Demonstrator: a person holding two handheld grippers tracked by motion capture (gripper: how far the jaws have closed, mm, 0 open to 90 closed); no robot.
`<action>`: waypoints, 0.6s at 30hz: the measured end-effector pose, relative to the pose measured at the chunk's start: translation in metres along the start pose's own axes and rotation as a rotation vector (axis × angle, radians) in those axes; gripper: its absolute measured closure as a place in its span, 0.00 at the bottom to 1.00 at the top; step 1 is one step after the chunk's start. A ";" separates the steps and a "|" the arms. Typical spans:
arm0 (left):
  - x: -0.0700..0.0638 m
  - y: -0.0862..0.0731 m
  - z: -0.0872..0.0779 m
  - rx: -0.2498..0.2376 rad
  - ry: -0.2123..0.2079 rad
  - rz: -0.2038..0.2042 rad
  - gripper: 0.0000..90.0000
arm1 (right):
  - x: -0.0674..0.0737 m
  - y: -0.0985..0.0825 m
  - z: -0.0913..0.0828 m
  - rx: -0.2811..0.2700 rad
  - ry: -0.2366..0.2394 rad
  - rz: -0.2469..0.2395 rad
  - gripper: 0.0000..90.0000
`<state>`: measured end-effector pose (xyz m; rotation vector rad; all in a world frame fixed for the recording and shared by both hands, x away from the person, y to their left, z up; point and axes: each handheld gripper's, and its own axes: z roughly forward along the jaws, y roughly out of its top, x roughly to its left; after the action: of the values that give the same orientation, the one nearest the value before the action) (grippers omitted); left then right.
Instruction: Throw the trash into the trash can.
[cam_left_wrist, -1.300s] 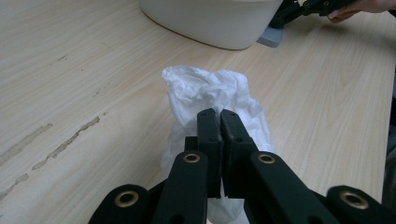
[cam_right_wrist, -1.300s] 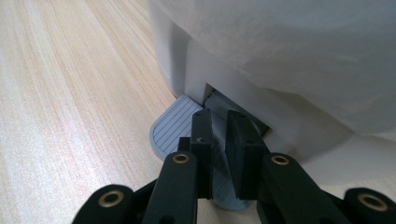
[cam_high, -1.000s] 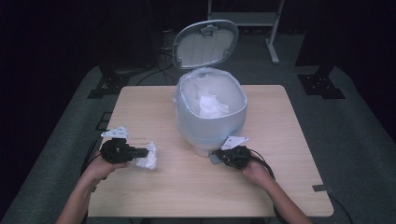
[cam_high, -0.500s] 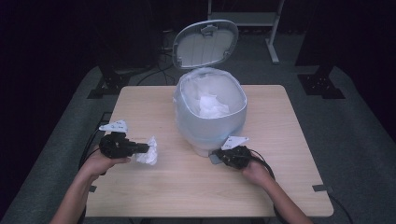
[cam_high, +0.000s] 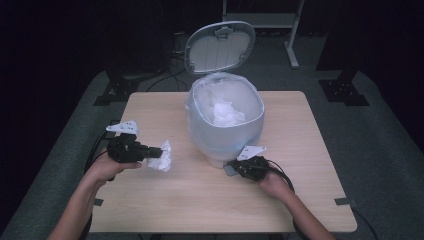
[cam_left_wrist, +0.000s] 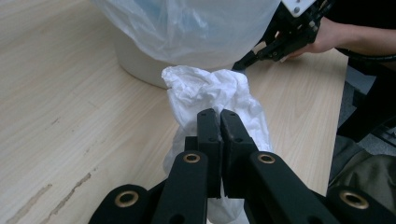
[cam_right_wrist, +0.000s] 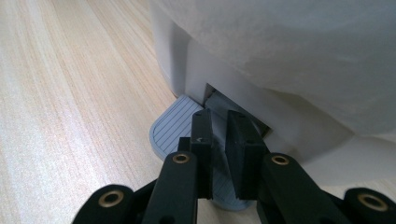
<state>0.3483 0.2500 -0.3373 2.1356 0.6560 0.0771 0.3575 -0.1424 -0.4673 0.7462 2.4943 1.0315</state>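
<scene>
Since the earlier frames the left gripper (cam_high: 159, 151) has lifted a little and drawn the crumpled white tissue (cam_high: 163, 157) with it, away from the left edge of the table (cam_high: 300, 200) and closer to the bin; the right gripper (cam_high: 236, 168) has stayed put at the foot of the bin. In the left gripper view the jaws are pressed together on a fold of the tissue (cam_left_wrist: 212, 93), which bunches ahead of and below them. The right gripper's jaws stand nearly closed, a narrow gap between them, with nothing clearly pinched (their tips rest on the ribbed grey pedal (cam_right_wrist: 180, 126), so they seem to be pressing it down).

The white pedal bin (cam_high: 225, 125), lined with a clear bag, stands near the middle of the table with its lid (cam_high: 219, 46) tipped up and open; some tissue already lies inside.

The relation that matters: the bin's open mouth lies to the right of the held tissue, and above it. The left hand is the nearer and already carries the load, so the likely move is up and rightward over the rim.
</scene>
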 end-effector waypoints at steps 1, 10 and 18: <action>0.000 0.003 -0.001 0.000 0.000 0.003 0.98 | 0.000 0.000 0.000 0.000 0.000 0.000 0.89; -0.003 0.016 -0.005 -0.004 -0.007 0.012 0.98 | 0.000 0.000 0.000 0.000 0.002 -0.001 0.89; -0.006 0.031 -0.011 -0.013 -0.010 0.029 0.98 | 0.000 0.000 0.000 -0.001 0.000 -0.002 0.89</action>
<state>0.3535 0.2404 -0.3055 2.1318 0.6174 0.0860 0.3576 -0.1425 -0.4671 0.7430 2.4946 1.0316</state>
